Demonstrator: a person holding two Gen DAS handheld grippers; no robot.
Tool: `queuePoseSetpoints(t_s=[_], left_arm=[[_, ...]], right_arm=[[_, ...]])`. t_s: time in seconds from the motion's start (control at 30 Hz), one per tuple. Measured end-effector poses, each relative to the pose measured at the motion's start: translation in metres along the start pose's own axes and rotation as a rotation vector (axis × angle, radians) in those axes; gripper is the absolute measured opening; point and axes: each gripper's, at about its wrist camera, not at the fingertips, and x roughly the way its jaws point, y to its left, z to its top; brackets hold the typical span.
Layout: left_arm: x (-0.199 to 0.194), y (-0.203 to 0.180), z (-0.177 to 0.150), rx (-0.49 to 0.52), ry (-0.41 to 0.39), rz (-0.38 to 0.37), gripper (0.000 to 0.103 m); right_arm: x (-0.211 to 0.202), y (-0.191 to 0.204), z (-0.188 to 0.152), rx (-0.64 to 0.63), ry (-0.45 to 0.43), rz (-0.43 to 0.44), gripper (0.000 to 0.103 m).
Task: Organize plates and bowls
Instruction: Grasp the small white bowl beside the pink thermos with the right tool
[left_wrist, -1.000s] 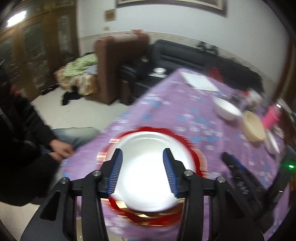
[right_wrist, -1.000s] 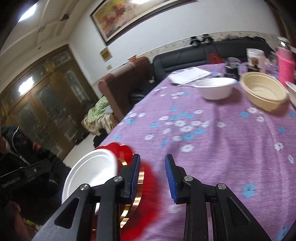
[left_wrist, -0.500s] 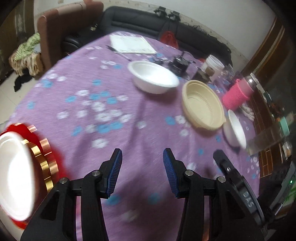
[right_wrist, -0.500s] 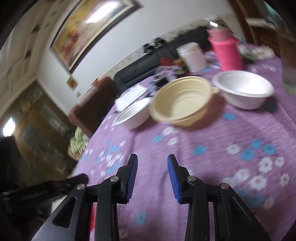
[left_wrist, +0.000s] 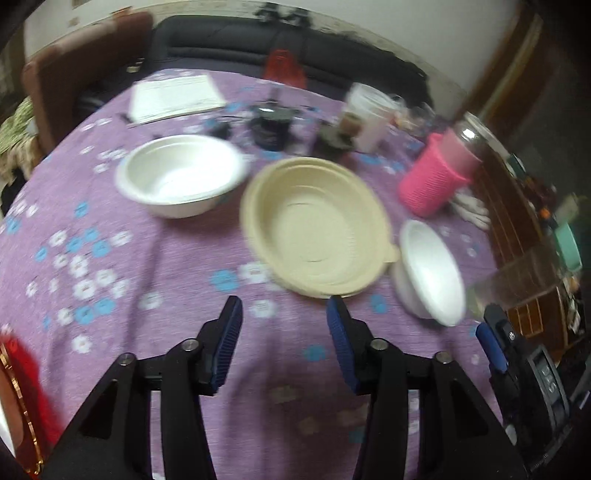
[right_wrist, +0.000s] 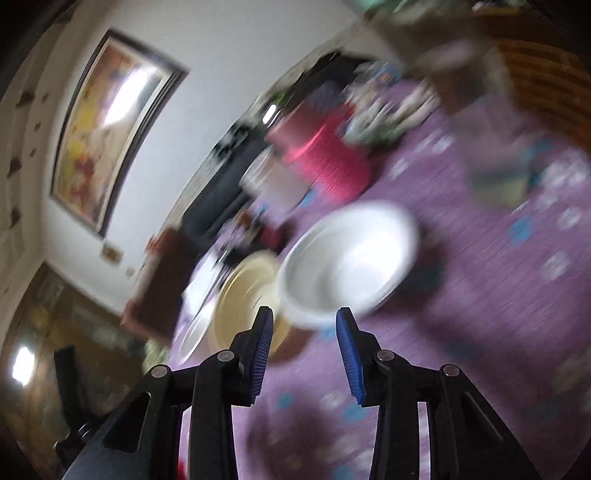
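Note:
On the purple flowered tablecloth (left_wrist: 122, 302) stand a large white bowl (left_wrist: 181, 179), a beige bowl (left_wrist: 314, 230) beside it and a small white bowl (left_wrist: 430, 271) at the right. My left gripper (left_wrist: 284, 343) is open and empty, just short of the beige bowl. My right gripper (right_wrist: 304, 350) is open and empty, close in front of the small white bowl (right_wrist: 347, 264); the beige bowl (right_wrist: 245, 299) lies left of it. The right wrist view is blurred. A red and gold plate edge (left_wrist: 22, 398) shows at the far left.
A pink knitted cup sleeve (left_wrist: 434, 182), a white cup (left_wrist: 373, 116), dark small items (left_wrist: 269, 123) and white papers (left_wrist: 173, 98) sit at the table's far side. A black sofa (left_wrist: 280, 48) and brown armchair (left_wrist: 74, 70) stand behind. Wooden furniture (left_wrist: 517, 206) is at the right.
Both grippers swung away from the red plate with the white plate toward the bowls. The left now faces the beige bowl; the right has closed in on the small white bowl.

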Motion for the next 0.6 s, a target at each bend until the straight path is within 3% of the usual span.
queuePoseSetpoints(t_s=[0.1,0.27,0.53,0.6], left_arm=[[0.011,-0.029,0.005,0.041,0.013,0.006,0.053],[0.035,-0.062,0.014,0.066,0.052,0.03,0.053],[0.057,-0.071,0.027,0.037,0.087,0.049,0.053],[0.057,-0.069,0.027,0.029,0.088,0.053,0.053]], right_arm=[[-0.001,-0.015,0.018,0.013,-0.044,-0.075,0.043],[0.031,-0.043,0.041,0.082,0.032,-0.114,0.043],[0.06,-0.068,0.048,0.185,0.132,-0.081,0.043],[0.065,-0.071,0.044,0.204,0.153,-0.083,0.038]])
